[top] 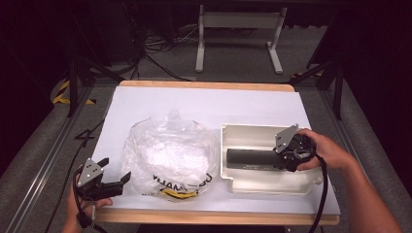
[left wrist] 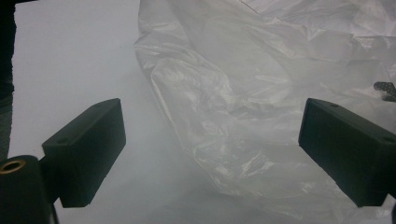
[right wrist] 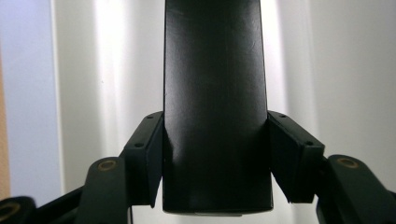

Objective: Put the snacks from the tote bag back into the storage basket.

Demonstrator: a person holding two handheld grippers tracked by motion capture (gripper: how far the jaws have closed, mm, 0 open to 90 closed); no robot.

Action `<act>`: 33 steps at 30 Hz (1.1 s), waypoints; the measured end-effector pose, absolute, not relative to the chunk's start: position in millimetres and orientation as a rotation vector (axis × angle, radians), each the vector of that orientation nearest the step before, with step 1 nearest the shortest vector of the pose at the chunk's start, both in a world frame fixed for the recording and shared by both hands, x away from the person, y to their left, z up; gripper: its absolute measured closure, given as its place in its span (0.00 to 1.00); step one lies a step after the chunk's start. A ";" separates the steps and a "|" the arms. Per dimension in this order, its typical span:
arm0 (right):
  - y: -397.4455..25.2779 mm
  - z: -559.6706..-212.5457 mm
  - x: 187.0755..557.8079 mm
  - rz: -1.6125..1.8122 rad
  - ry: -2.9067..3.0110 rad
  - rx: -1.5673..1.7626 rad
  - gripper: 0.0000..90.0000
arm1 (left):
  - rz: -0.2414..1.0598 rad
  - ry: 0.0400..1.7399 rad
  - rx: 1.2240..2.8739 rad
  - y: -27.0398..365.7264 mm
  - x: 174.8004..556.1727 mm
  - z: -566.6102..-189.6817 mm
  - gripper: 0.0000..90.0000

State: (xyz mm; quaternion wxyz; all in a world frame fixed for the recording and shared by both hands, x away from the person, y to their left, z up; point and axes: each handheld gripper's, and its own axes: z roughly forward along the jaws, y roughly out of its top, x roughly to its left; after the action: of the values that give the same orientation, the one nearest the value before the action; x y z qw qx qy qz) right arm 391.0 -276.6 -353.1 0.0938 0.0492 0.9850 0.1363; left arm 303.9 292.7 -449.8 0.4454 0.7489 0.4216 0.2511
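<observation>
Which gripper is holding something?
The right gripper: its fingers clamp the black tube over the tray. The left gripper is open by the bag.

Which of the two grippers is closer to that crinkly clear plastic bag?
The left. The left gripper sits open just beside the plastic bag at its near left edge. The right gripper is farther off, over the white tray, clamped on the black cylinder.
</observation>
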 end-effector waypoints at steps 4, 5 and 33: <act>-273.3 -354.6 392.8 0.382 2.910 0.138 0.47 | 0.622 1.046 1.858 291.5 304.1 -450.2 0.09; -272.7 -354.9 393.7 0.377 2.910 0.130 0.47 | 0.621 1.047 1.858 291.3 303.9 -450.4 0.09; -266.6 -354.9 396.4 0.353 2.839 0.134 0.45 | 0.600 1.067 1.835 296.1 304.7 -451.3 0.09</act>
State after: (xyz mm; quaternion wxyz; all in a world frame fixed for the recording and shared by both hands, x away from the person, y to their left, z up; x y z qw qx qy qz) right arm 396.4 -266.6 -354.9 0.1382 0.0463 0.9818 0.1219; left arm 304.7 296.1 -451.3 0.4509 0.7426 0.4316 0.2428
